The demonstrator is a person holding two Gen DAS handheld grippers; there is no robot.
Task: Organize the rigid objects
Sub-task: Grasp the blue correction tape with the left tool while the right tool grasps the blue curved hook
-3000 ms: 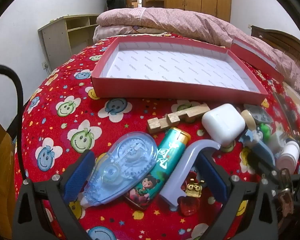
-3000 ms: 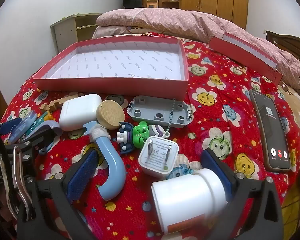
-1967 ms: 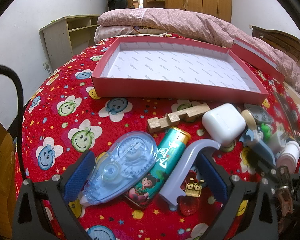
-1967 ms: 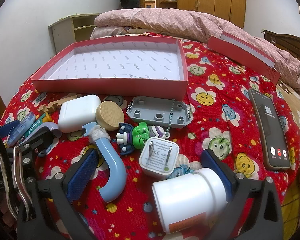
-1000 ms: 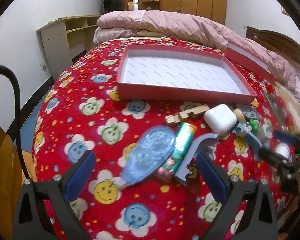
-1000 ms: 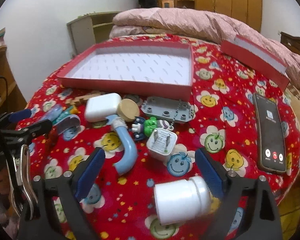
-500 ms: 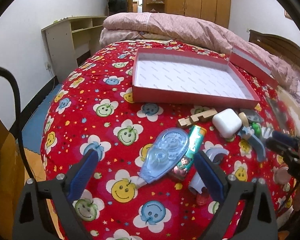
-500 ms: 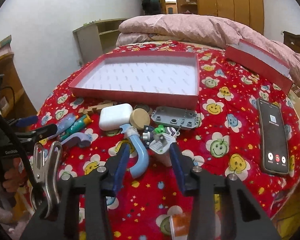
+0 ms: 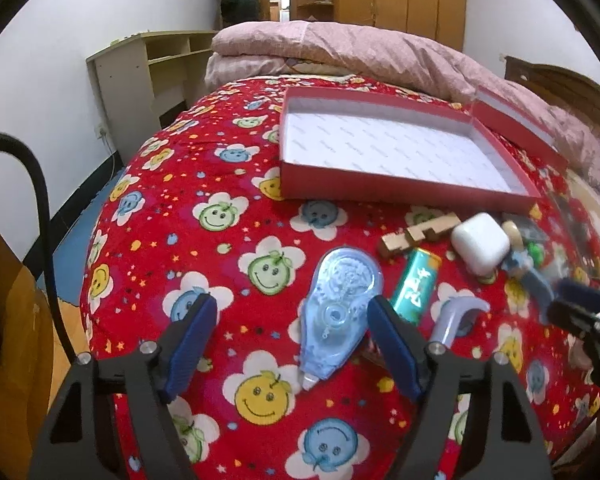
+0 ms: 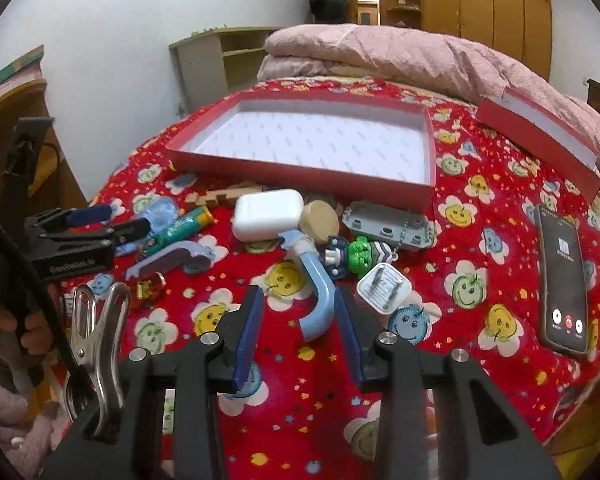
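The empty red box (image 9: 400, 190) lies at the far side of the bed, also in the right wrist view (image 10: 300, 172). My left gripper (image 9: 292, 344) hovers over the blue correction-tape dispenser (image 9: 340, 308). Its jaws are closing, the dispenser lies between them and the left pad is clear of it. My right gripper (image 10: 298, 328) is closing too, with the lower end of the blue curved piece (image 10: 316, 292) between its pads and a gap on the left. A white earbud case (image 10: 268, 212), a wooden disc (image 10: 320, 218) and a white plug (image 10: 384, 288) lie nearby.
A green tube (image 9: 416, 284), a wooden block (image 9: 420, 234), a lavender curved piece (image 10: 168, 260), a grey plate (image 10: 388, 226) and a green figure (image 10: 358, 256) crowd the red flowered cover. A phone (image 10: 562, 276) lies at the right, the box lid (image 10: 536, 132) behind it.
Both grippers have drawn back and up from the pile, so more of the bed shows. Both pairs of jaws have narrowed, the right far more. The white bottle has slipped out of the right view.
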